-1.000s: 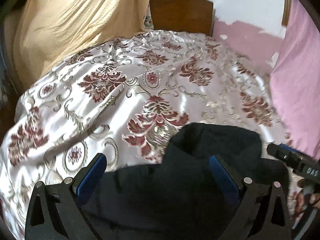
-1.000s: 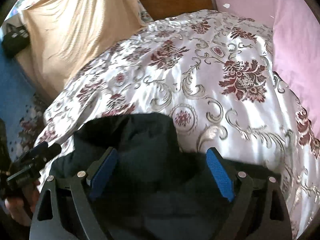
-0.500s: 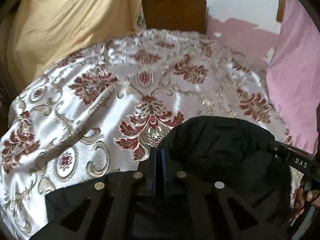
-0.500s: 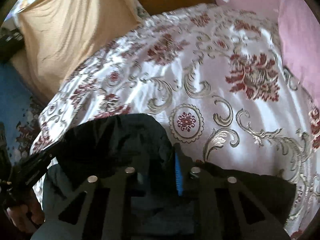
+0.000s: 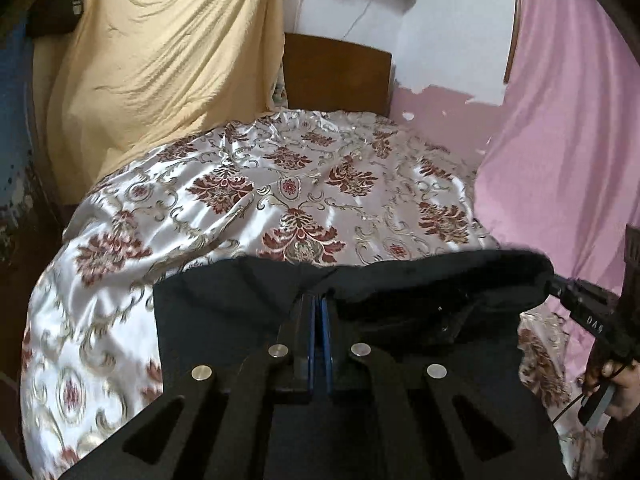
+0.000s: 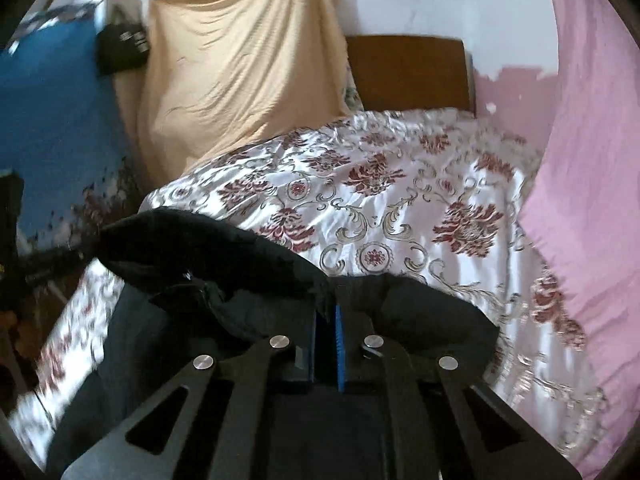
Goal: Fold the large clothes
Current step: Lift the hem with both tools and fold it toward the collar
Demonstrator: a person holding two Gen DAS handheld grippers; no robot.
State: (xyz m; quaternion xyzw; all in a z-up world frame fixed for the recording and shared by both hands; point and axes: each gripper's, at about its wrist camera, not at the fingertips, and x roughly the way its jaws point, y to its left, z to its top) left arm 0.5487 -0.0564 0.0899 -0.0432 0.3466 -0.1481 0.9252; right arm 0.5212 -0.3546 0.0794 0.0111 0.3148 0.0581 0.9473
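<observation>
Floral bedspread [image 5: 248, 200] covers the bed, yellow sheet [image 5: 160, 60] hanging behind. Black garment [image 5: 224, 312] sits at near edge. Left gripper [image 5: 318, 300] clenched on its fabric; right gripper [image 6: 329, 312] likewise pinching the black garment, w/ edge lifted btwn them.

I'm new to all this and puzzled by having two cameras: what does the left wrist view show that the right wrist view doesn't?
Only the left wrist view shows the right gripper from outside, at the right edge, with the hand holding it.

Only the right wrist view shows the blue wall and a black bag hanging on it.

Both show a gripper shut on the black garment, the left gripper in its own view, plus the floral bedspread, the tan cloth, the brown headboard and the pink cloth.
</observation>
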